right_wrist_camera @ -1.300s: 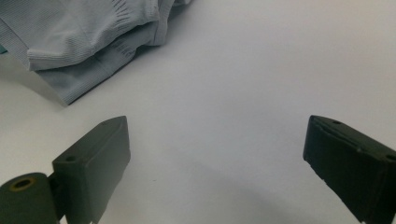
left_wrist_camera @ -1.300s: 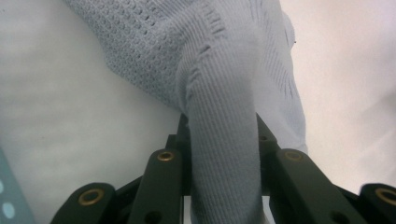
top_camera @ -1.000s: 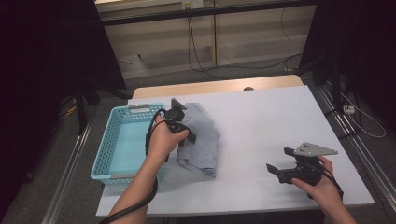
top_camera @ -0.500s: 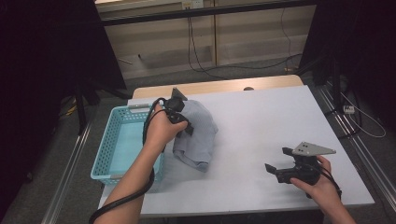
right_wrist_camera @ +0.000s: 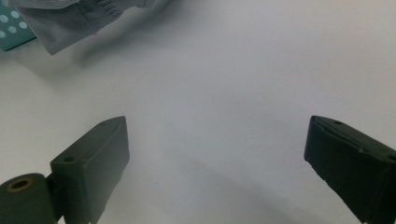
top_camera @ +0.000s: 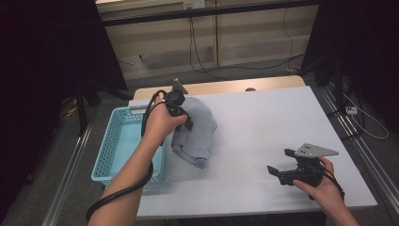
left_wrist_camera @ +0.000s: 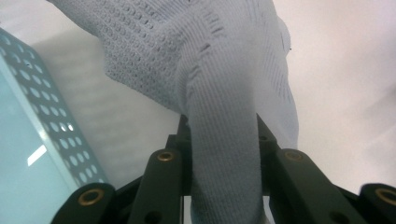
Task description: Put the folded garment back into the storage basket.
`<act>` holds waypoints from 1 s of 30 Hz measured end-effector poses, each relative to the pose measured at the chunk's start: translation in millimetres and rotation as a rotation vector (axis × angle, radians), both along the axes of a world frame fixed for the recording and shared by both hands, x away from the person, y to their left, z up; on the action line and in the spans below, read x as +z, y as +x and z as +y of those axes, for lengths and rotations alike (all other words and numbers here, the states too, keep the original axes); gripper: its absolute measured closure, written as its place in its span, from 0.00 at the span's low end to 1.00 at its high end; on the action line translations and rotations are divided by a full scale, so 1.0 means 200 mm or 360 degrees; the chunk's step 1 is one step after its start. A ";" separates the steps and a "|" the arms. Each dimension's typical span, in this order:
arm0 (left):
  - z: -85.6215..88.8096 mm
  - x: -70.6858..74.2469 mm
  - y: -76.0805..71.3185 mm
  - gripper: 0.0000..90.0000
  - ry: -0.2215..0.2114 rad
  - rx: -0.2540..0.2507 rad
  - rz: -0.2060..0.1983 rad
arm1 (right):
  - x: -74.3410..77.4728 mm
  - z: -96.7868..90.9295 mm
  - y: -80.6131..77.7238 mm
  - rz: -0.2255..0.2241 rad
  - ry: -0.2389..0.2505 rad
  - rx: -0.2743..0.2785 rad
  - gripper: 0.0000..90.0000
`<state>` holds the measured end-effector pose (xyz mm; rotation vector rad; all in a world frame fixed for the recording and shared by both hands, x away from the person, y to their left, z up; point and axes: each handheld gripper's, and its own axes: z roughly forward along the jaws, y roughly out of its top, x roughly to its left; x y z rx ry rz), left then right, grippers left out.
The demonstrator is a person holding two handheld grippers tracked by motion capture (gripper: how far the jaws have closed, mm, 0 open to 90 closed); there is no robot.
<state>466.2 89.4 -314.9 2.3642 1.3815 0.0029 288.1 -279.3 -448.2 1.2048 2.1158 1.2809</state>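
Note:
A grey knitted garment (top_camera: 197,132) hangs bunched from my left gripper (top_camera: 186,117), which is shut on a fold of it beside the teal basket (top_camera: 113,146). Its lower edge droops toward the white table. Seen along the left gripper's black jaws, the ribbed garment (left_wrist_camera: 224,140) is pinched between them, with the basket wall (left_wrist_camera: 42,154) at the left. My right gripper (top_camera: 277,173) rests low over the table at the front right, open, nothing between its fingertips (right_wrist_camera: 93,158). A corner of the garment (right_wrist_camera: 79,21) lies far off at the upper left in the right gripper view.
The white table top (top_camera: 263,122) stretches between the two grippers. The teal basket stands at the table's left edge, its perforated wall close to the hanging cloth. Dark curtains and cables lie beyond the far edge. A black cable (top_camera: 117,197) trails from the left hand.
My left gripper has risen and moved toward the far side with the garment, lifting most of the cloth off the table. The right gripper has stayed where it was.

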 end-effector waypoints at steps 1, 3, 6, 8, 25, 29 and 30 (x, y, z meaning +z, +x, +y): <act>0.00 0.01 0.00 0.81 0.0022 -0.0008 0.0004 | 0.00 0.00 0.00 -0.0005 0.0002 0.0003 0.08; 0.01 0.02 0.01 0.81 0.0029 -0.0004 -0.0003 | 0.01 -0.01 -0.01 -0.0010 0.0006 -0.0002 0.08; 0.03 0.05 0.02 0.81 0.0008 -0.0003 0.0003 | 0.01 -0.01 -0.01 -0.0013 0.0003 -0.0001 0.08; 0.04 0.06 0.03 0.81 -0.0008 -0.0006 0.0005 | 0.01 -0.01 -0.01 -0.0013 0.0002 -0.0002 0.08; 0.08 0.25 0.11 0.81 0.0084 -0.0010 -0.0021 | 0.01 -0.02 0.00 -0.0013 0.0018 -0.0008 0.08; 0.10 0.29 0.12 0.81 0.0089 -0.0032 -0.0010 | 0.01 -0.02 0.00 -0.0022 0.0013 0.0000 0.08; 0.10 0.30 0.13 0.81 0.0094 -0.0036 -0.0008 | 0.02 -0.02 0.00 -0.0022 0.0012 0.0000 0.08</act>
